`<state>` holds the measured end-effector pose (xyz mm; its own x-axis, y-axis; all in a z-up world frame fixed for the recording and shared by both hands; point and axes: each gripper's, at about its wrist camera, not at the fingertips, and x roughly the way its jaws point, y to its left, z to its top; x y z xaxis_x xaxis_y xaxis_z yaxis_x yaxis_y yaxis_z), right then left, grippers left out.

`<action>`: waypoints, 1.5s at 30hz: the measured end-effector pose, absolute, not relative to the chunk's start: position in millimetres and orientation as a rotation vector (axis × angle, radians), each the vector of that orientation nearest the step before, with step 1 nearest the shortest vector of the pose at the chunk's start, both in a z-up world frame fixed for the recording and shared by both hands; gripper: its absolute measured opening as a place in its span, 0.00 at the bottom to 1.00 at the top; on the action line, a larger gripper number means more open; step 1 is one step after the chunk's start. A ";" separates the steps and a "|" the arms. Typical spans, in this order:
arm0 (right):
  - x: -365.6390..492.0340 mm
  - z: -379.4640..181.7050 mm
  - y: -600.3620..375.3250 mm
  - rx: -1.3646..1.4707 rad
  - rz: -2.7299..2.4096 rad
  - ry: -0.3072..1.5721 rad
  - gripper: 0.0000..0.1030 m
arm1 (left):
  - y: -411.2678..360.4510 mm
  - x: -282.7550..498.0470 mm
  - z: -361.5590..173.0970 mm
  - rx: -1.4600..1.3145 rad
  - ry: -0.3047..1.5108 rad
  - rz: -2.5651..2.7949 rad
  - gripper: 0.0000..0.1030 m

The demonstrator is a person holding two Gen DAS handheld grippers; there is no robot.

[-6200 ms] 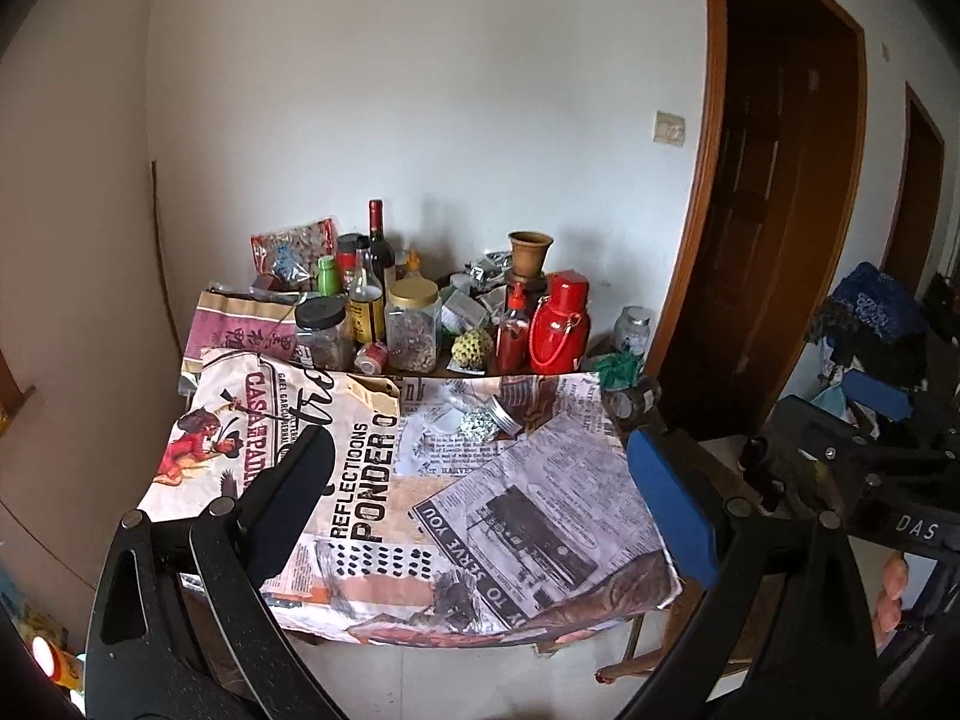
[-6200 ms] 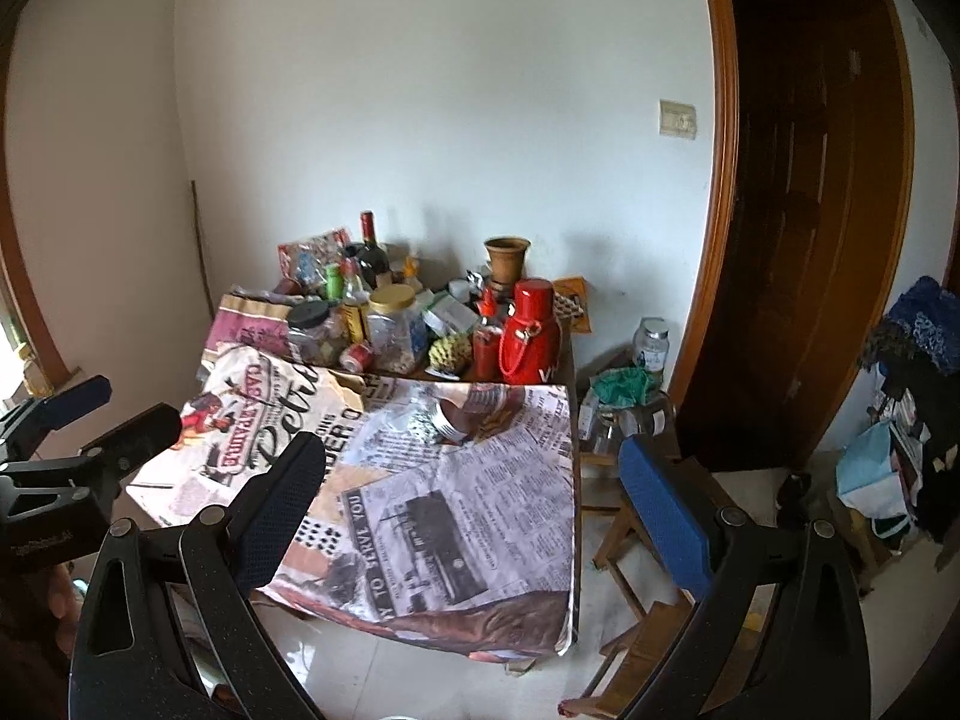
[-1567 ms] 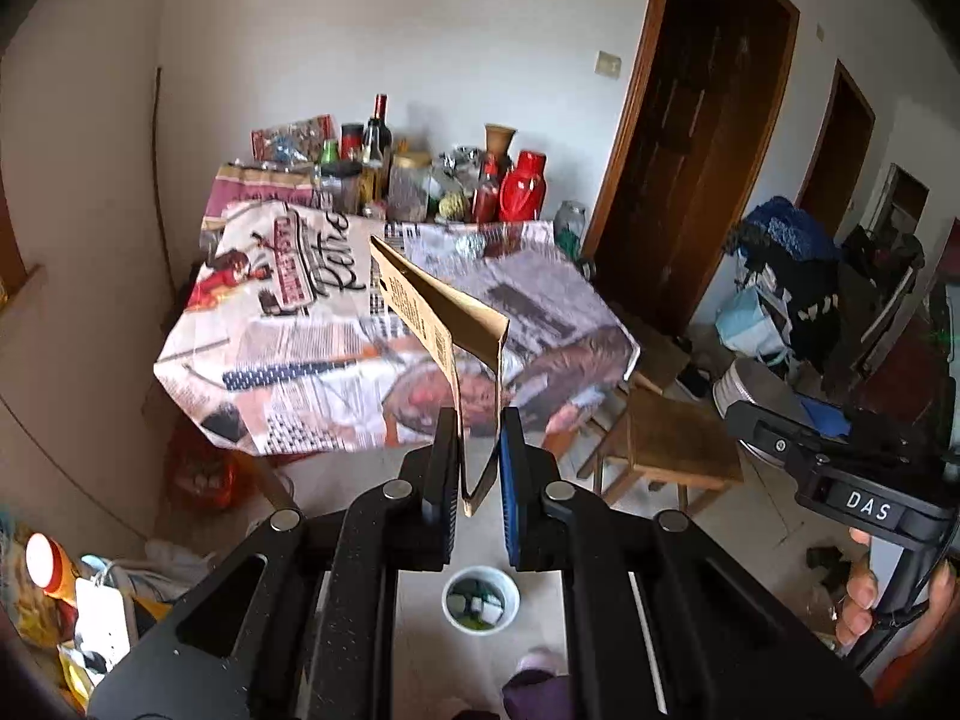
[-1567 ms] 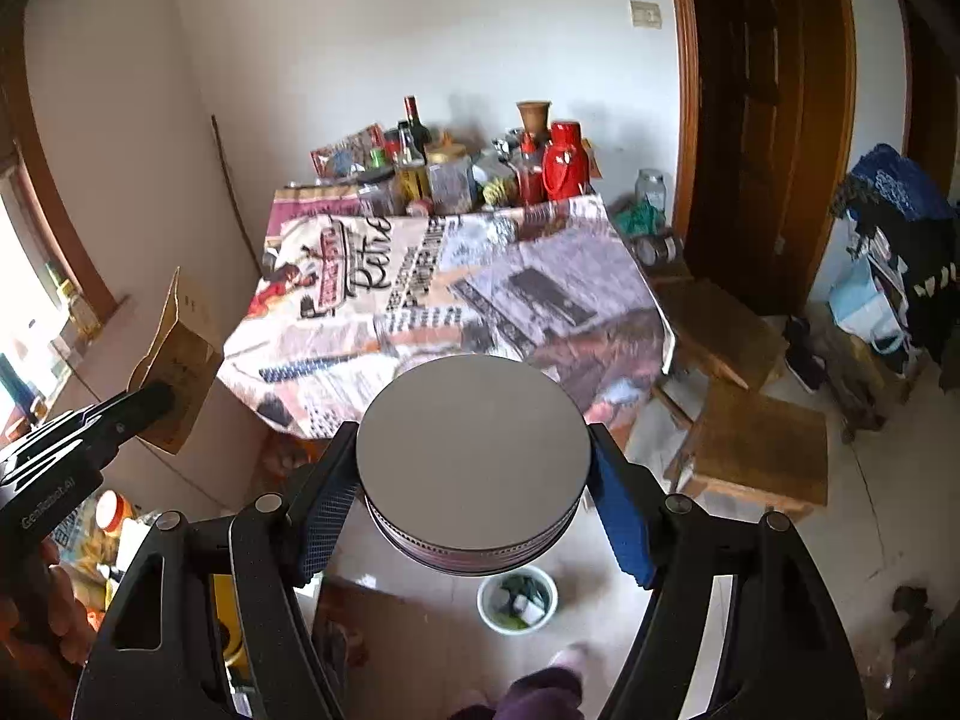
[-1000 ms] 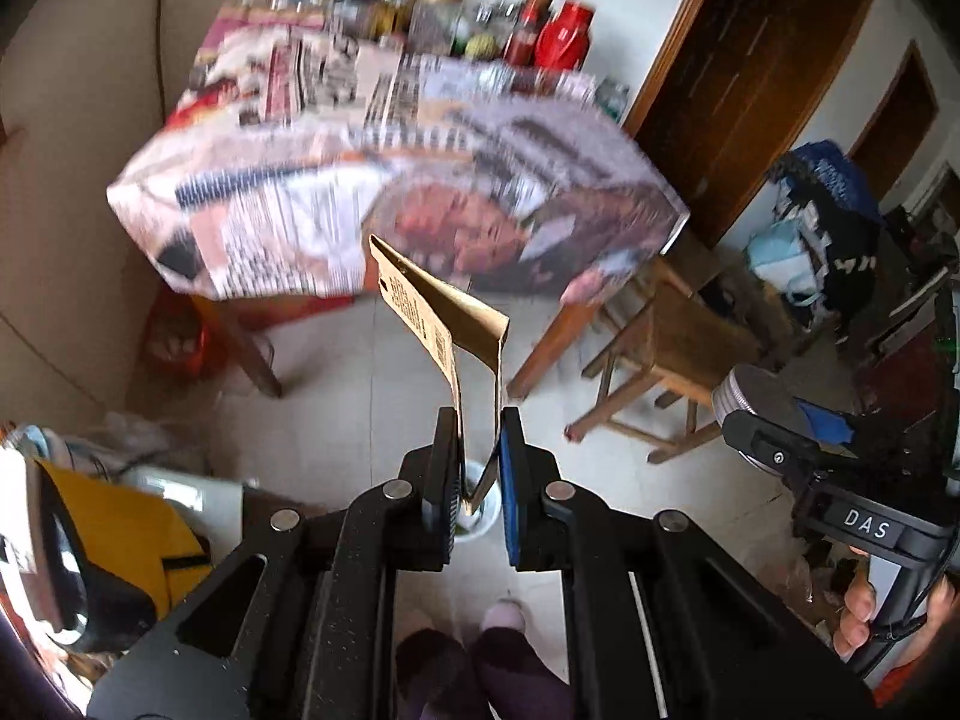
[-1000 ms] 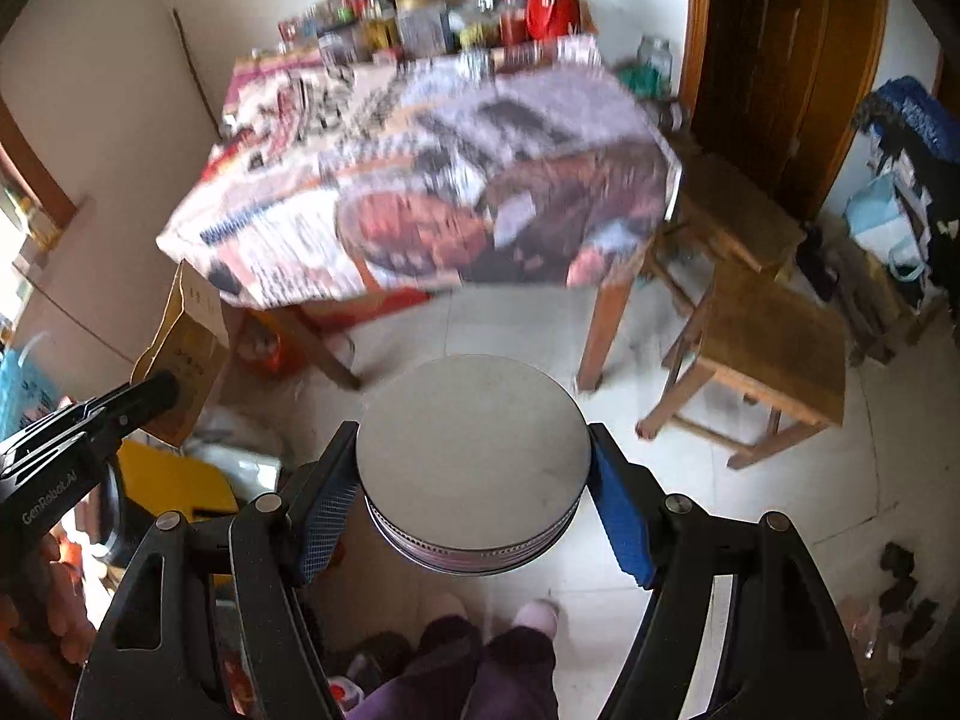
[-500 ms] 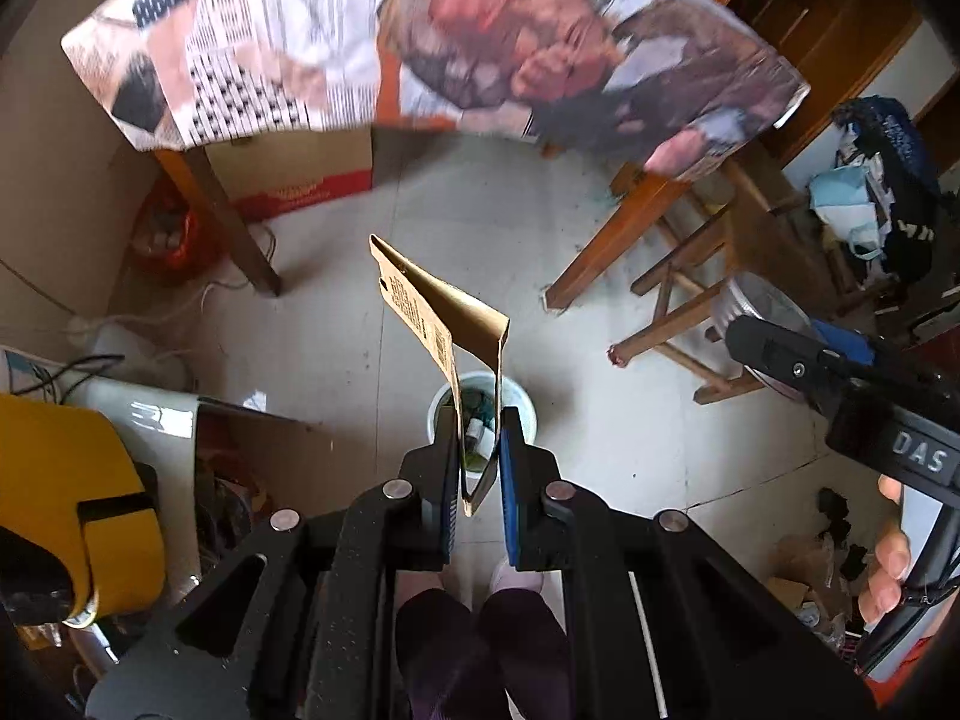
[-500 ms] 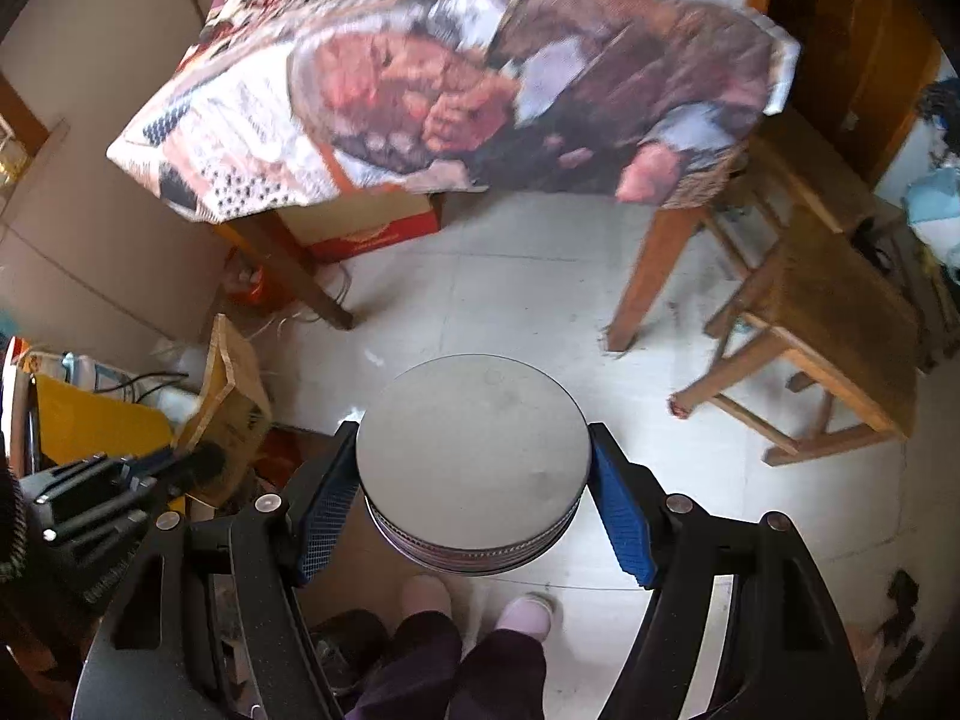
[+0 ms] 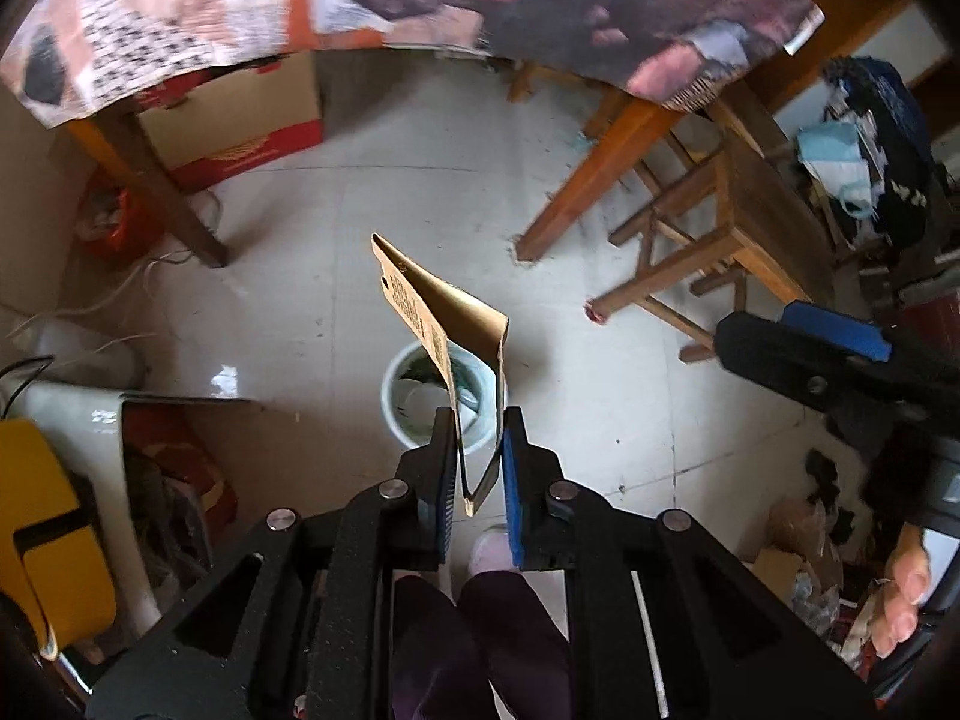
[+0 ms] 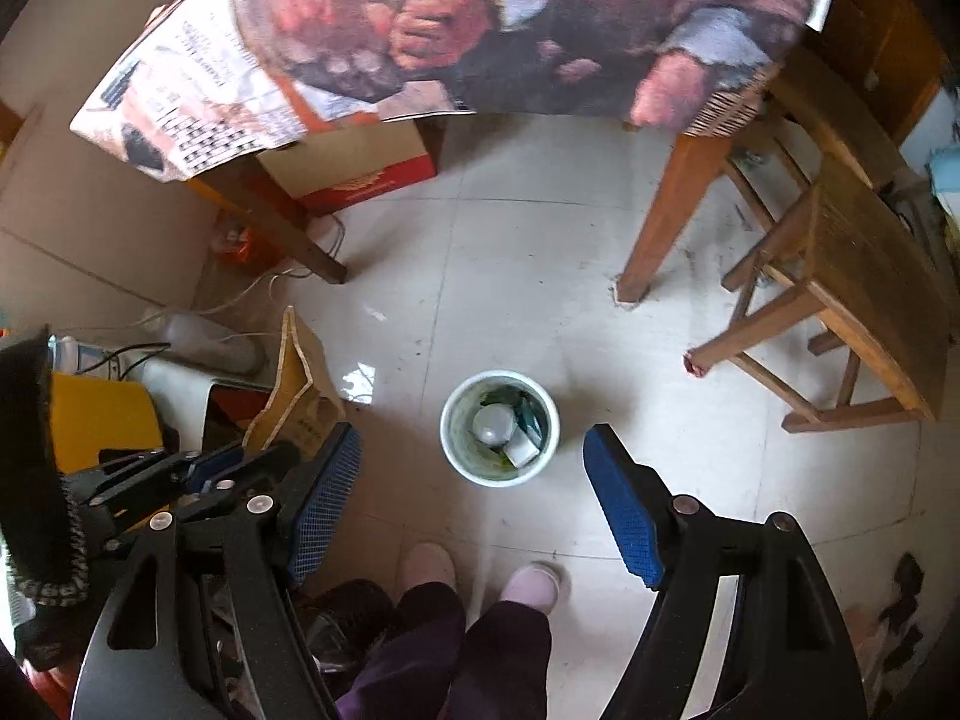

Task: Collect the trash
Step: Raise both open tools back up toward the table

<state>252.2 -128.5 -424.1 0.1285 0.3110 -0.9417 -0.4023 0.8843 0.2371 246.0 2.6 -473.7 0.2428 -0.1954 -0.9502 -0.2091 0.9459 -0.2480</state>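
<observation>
My left gripper (image 9: pixel 477 468) is shut on a flattened brown cardboard box (image 9: pixel 444 324) and holds it upright above a small white trash bin (image 9: pixel 408 396) on the floor. The box also shows in the right wrist view (image 10: pixel 300 384), left of the bin. My right gripper (image 10: pixel 474 480) is open and empty, directly above the white trash bin (image 10: pixel 500 427). A round silver tin (image 10: pixel 493 423) lies inside the bin among other rubbish.
A table with a printed cloth (image 10: pixel 456 24) stands ahead on wooden legs (image 10: pixel 666 222). A red and brown carton (image 10: pixel 360 168) sits under it. A wooden stool (image 10: pixel 852 276) stands right. A yellow object (image 10: pixel 102 420) and clutter lie left. The person's feet (image 10: pixel 480 576) are below.
My right gripper has opened and the round silver tin has dropped from it into the bin. Both grippers have tilted further down toward the floor. The left one still grips the cardboard.
</observation>
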 end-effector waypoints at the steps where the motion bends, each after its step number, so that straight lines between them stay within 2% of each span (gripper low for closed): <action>1: 255.2 -424.5 -131.0 -0.076 0.510 1.345 0.71 | -2.1 250.8 -478.6 -0.356 1.344 -0.008 0.14; 2: 257.1 -423.5 -136.5 -0.073 0.496 1.342 0.72 | -6.4 255.4 -484.3 -0.356 1.356 -0.022 0.15; 4: 261.7 -424.5 -139.4 -0.074 0.474 1.338 0.71 | -10.6 263.2 -495.4 -0.357 1.383 -0.033 0.27; 5: 263.2 -424.5 -141.8 -0.072 0.465 1.336 0.71 | -12.2 267.1 -501.3 -0.356 1.404 -0.028 0.40; 6: 264.5 -424.8 -143.3 -0.069 0.458 1.333 0.71 | -13.3 270.8 -508.5 -0.356 1.427 -0.016 0.44; 12: 265.2 -420.6 -150.6 -0.051 0.439 1.329 0.71 | -9.6 271.1 -509.3 -0.356 1.454 0.013 0.44; 20: 257.6 -392.7 -151.0 -0.050 0.441 1.312 0.71 | 1.2 259.4 -453.0 -0.289 1.394 0.043 0.44; 31: 238.9 -284.3 -147.0 -0.034 0.458 1.179 0.71 | 17.2 241.9 -312.5 -0.230 1.230 0.072 0.44; 39: 218.2 -185.3 -145.5 -0.019 0.454 0.989 0.71 | 27.6 226.5 -196.9 -0.154 1.035 0.086 0.45; 45: 203.4 -121.1 -145.9 -0.009 0.426 0.837 0.71 | 43.7 207.2 -122.9 -0.198 0.877 0.068 0.45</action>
<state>203.4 -145.9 -121.1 0.5906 0.3628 -0.7208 -0.3698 0.9156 0.1578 207.2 43.7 -122.9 0.6383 -0.0218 -0.7695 -0.1402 0.9796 -0.1440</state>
